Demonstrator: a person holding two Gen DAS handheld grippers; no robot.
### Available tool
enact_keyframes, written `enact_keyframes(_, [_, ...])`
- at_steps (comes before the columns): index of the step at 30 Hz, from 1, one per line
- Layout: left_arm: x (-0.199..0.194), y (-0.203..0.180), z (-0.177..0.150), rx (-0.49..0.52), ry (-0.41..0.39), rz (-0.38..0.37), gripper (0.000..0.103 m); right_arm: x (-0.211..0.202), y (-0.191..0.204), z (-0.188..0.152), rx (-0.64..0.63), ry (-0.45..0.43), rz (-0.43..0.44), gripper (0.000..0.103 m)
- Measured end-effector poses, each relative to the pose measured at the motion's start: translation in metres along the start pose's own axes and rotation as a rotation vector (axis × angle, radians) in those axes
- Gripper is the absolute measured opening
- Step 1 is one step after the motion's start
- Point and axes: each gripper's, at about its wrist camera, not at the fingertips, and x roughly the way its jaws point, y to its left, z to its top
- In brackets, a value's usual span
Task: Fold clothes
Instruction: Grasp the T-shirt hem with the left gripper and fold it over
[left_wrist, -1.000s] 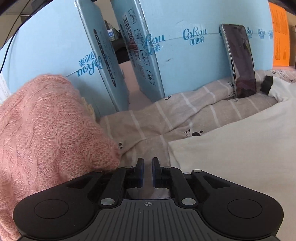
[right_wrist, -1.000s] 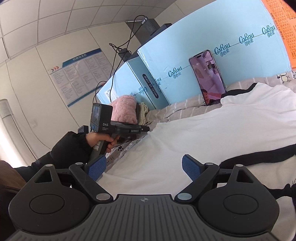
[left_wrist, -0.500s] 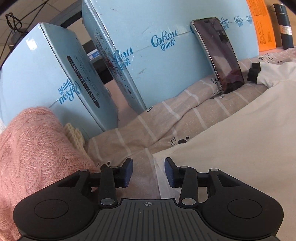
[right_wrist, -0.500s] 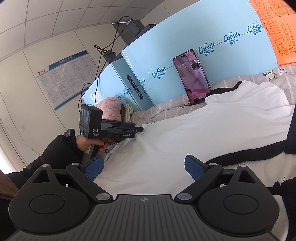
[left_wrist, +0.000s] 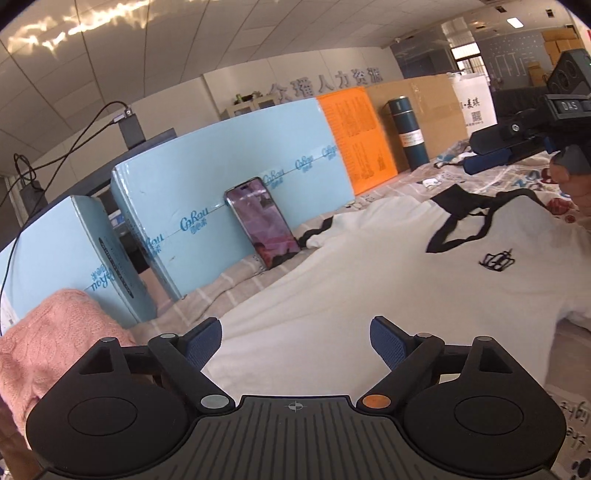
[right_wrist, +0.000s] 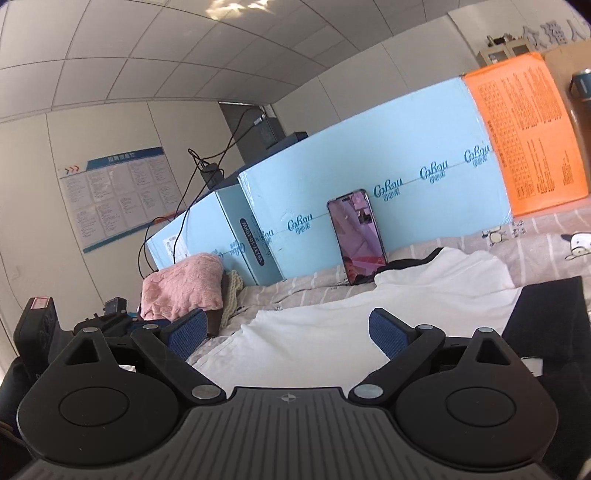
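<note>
The white T-shirt (left_wrist: 369, 280) lies spread face-up on the bed (left_wrist: 236, 291), its black-trimmed collar (left_wrist: 461, 218) toward 2 o'clock in the left wrist view and a small black crest just below it. One black-cuffed sleeve reaches toward 12 o'clock, ending near the phone (left_wrist: 264, 221) that leans against the blue boxes (left_wrist: 229, 177).

The left gripper (left_wrist: 295, 341) hovers over the shirt's near edge with its jaws spread wide and nothing between them. The right gripper (right_wrist: 286, 334) is likewise wide apart and empty, above the white cloth; in the left view it shows at 2 o'clock (left_wrist: 491, 155), lifted clear of the bed beyond the collar. No fold appears made yet, so the judgement is that the task sits at its start, with both grippers about to pick corners.

What could go wrong from here:
- The shirt is thin and lies flat on a soft striped sheet (right_wrist: 295, 291); a pinch taken too deep could gather the sheet along with the hem and drag the bedding into the fold.
- A pinch taken too shallow could catch only the top layer, so the back of the shirt stays behind and the fold comes out crooked.
- The pink sweater (left_wrist: 55, 339) sits at 9 o'clock, just beside the left gripper; a sideways sweep could snag its loose knit.
- The phone is only propped up; tugging the sleeve lying near its foot could tip it over.
</note>
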Motion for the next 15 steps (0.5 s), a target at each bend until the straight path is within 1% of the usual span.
enact_keyframes(3, [-0.014, -0.023, -0.004, 0.057, -0.067, -0.118, 0.097, -0.038, 0.005, -0.004, -0.093, -0.016, -0.129, 0.095])
enact_keyframes(4, [-0.016, -0.032, -0.004, 0.092, -0.083, -0.152, 0.098, -0.049, 0.005, -0.006, -0.116, -0.012, -0.174, 0.095])
enact_keyframes(6, [-0.014, -0.053, -0.003, 0.186, -0.083, -0.191, 0.099, -0.071, 0.002, -0.013, -0.145, 0.016, -0.268, 0.095])
enact_keyframes(8, [-0.01, -0.073, -0.003, 0.288, -0.075, -0.213, 0.099, -0.088, -0.001, -0.022, -0.165, 0.051, -0.342, 0.095])
enact_keyframes(11, [-0.001, -0.099, -0.005, 0.434, -0.047, -0.217, 0.099, -0.108, 0.0, -0.044, -0.249, 0.138, -0.455, 0.095])
enact_keyframes(13, [0.002, -0.111, -0.004, 0.507, -0.052, -0.225, 0.099, -0.117, 0.0, -0.061, -0.3, 0.193, -0.485, 0.096])
enact_keyframes(15, [0.0, -0.119, -0.002, 0.539, -0.07, -0.242, 0.099, -0.124, 0.0, -0.074, -0.332, 0.233, -0.49, 0.096])
